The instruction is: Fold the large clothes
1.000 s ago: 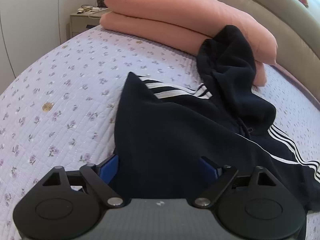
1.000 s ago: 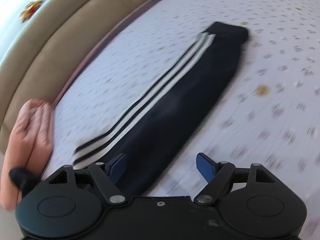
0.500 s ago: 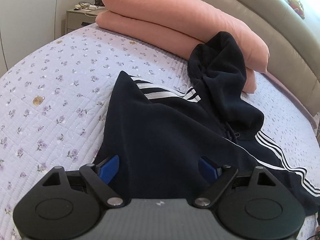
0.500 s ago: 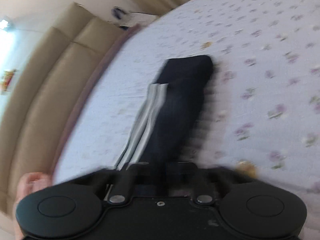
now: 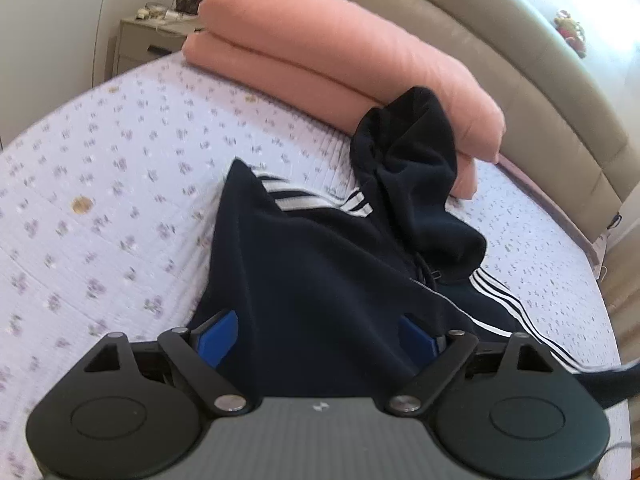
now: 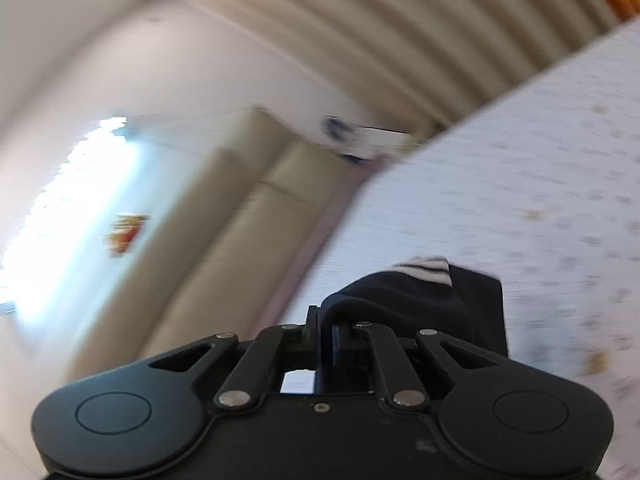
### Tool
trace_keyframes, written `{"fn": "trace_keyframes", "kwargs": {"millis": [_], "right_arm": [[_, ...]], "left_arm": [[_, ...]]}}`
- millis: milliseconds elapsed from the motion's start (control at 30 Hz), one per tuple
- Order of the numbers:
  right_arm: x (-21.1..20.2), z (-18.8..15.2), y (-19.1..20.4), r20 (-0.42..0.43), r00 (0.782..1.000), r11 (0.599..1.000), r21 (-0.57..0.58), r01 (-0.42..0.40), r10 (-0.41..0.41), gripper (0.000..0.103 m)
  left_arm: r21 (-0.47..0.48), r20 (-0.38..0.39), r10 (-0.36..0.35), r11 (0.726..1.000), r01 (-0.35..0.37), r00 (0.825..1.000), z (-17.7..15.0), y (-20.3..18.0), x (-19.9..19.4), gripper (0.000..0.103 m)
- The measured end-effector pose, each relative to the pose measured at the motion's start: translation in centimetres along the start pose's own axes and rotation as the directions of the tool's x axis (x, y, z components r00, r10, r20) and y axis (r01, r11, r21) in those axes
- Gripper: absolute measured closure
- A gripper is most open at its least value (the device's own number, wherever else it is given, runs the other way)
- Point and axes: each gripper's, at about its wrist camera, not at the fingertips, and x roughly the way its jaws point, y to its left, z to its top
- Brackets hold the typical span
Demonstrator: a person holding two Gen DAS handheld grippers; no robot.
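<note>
A dark navy hooded jacket (image 5: 320,264) with white stripes lies spread on the bed, its hood (image 5: 412,168) leaning against the pink bedding. My left gripper (image 5: 318,332) hovers over the jacket's near hem, jaws wide and opening a little more. Dark cloth lies between the blue pads (image 5: 218,330), which do not press on it. The right wrist view is blurred. There my right gripper (image 6: 328,340) is shut on the striped sleeve end (image 6: 400,296), held up above the bed. The lifted sleeve (image 5: 600,380) shows as a dark streak at the lower right of the left wrist view.
The floral quilted bedspread (image 5: 100,184) covers the bed (image 6: 520,184). A folded pink duvet (image 5: 320,52) lies along the padded beige headboard (image 5: 520,60). A nightstand (image 5: 140,40) stands at the far left corner. Curtains (image 6: 400,20) hang beyond the bed.
My right gripper closed on the sleeve end and lifted it, tilting up from the bed toward the wall. My left gripper rose and drew back slightly over the jacket's hem.
</note>
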Motion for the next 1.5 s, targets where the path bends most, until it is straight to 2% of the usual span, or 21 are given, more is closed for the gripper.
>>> {"fn": "trace_keyframes", "kwargs": {"millis": [133, 233, 367, 467, 533, 600, 700, 733, 767, 833, 933, 1067, 1133, 1200, 1233, 1300, 1333, 1367, 1400, 1467, 1500], "right_arm": [[-2.4, -1.5, 8.3, -0.027, 0.971, 0.971, -0.039, -0.238, 0.237, 0.096], [-4.4, -4.6, 16.2, -0.105, 0.891, 0.885, -0.111, -0.452, 0.442, 0.096], [-7.8, -12.8, 25.4, -0.301, 0.798, 0.744, -0.298, -0.598, 0.521, 0.096], [-9.2, -21.4, 28.0, -0.506, 0.730, 0.643, -0.379, -0.666, 0.458, 0.096], [-9.0, -27.4, 27.1, -0.663, 0.659, 0.638, -0.344, -0.689, 0.355, 0.096], [-8.4, -34.2, 24.2, -0.807, 0.560, 0.654, -0.323, -0.684, 0.188, 0.096], [-7.9, -41.3, 19.4, -0.870, 0.489, 0.635, -0.412, -0.654, -0.061, 0.096], [-8.2, -42.4, 17.9, -0.875, 0.477, 0.648, -0.410, -0.642, -0.081, 0.096], [-8.6, -42.3, 17.2, -0.868, 0.495, 0.653, -0.402, -0.642, -0.047, 0.096], [-8.9, -41.9, 17.7, -0.866, 0.500, 0.652, -0.392, -0.649, -0.023, 0.087], [-7.4, -41.5, 17.7, -0.883, 0.469, 0.678, -0.345, -0.648, -0.001, 0.081], [-5.9, -41.2, 18.3, -0.887, 0.460, 0.719, -0.285, -0.634, 0.053, 0.076], [-5.0, -41.3, 18.8, -0.900, 0.431, 0.734, -0.247, -0.633, 0.069, 0.070], [-4.5, -42.1, 19.3, -0.905, 0.419, 0.741, -0.228, -0.632, 0.079, 0.061], [-4.1, -42.2, 19.6, -0.918, 0.389, 0.737, -0.212, -0.641, 0.075, 0.054], [-3.4, -42.5, 20.1, -0.951, 0.304, 0.720, -0.179, -0.670, 0.047, 0.049], [-3.1, -42.3, 20.5, -0.970, 0.242, 0.697, -0.150, -0.701, 0.035, 0.038], [-3.1, -42.0, 20.8, -0.976, 0.216, 0.677, -0.135, -0.724, 0.037, 0.029], [-3.2, -41.5, 20.9, -0.977, 0.209, 0.662, -0.124, -0.739, 0.049, 0.016], [-2.4, -41.0, 21.2, -0.971, 0.229, 0.674, -0.125, -0.728, 0.067, 0.014], [-1.7, -41.2, 21.3, -0.974, 0.218, 0.696, -0.112, -0.709, 0.066, 0.014]], "left_arm": [[0.012, 0.037, -0.012, 1.000, 0.012, 0.999, 0.8, 0.5, -2.3, 0.012], [0.025, 0.072, -0.005, 1.000, 0.003, 0.997, 1.7, 0.7, -3.5, 0.012], [-0.001, 0.100, -0.014, 1.000, 0.014, 0.995, 2.6, 1.4, -4.5, 0.012], [-0.002, 0.107, 0.000, 1.000, 0.000, 0.994, 2.8, 2.1, -4.8, 0.011], [0.002, 0.104, 0.018, 1.000, -0.018, 0.994, 2.7, 2.9, -4.8, 0.011], [-0.005, 0.090, 0.042, 0.999, -0.042, 0.995, 2.4, 3.8, -4.7, 0.011], [-0.026, 0.071, 0.054, 0.998, -0.052, 0.996, 2.1, 5.4, -4.6, 0.011], [-0.030, 0.067, 0.058, 0.998, -0.056, 0.996, 1.9, 5.8, -4.5, 0.011], [-0.032, 0.063, 0.063, 0.998, -0.061, 0.996, 1.8, 6.1, -4.5, 0.011], [-0.034, 0.052, 0.071, 0.997, -0.070, 0.996, 1.6, 6.7, -4.2, 0.011], [-0.039, 0.050, 0.063, 0.997, -0.061, 0.997, 1.3, 6.9, -3.9, 0.011], [-0.027, 0.050, 0.033, 0.999, -0.032, 0.998, 1.0, 6.6, -3.7, 0.011], [-0.012, 0.047, 0.030, 1.000, -0.029, 0.998, 1.0, 6.4, -3.6, 0.011], [-0.002, 0.048, 0.026, 1.000, -0.026, 0.998, 1.0, 6.5, -3.8, 0.011], [0.001, 0.049, 0.024, 1.000, -0.024, 0.999, 1.1, 6.6, -3.9, 0.011], [0.007, 0.051, 0.018, 1.000, -0.018, 0.999, 1.1, 6.8, -4.2, 0.011], [0.011, 0.055, 0.015, 1.000, -0.016, 0.998, 1.1, 6.9, -4.3, 0.011], [0.017, 0.059, 0.012, 1.000, -0.013, 0.998, 1.1, 7.1, -4.5, 0.011], [0.022, 0.064, 0.008, 1.000, -0.010, 0.998, 1.1, 7.2, -4.6, 0.011], [0.022, 0.069, 0.005, 1.000, -0.007, 0.998, 1.1, 7.3, -4.7, 0.011], [0.019, 0.068, 0.003, 1.000, -0.004, 0.998, 1.1, 7.4, -4.7, 0.011]]}}
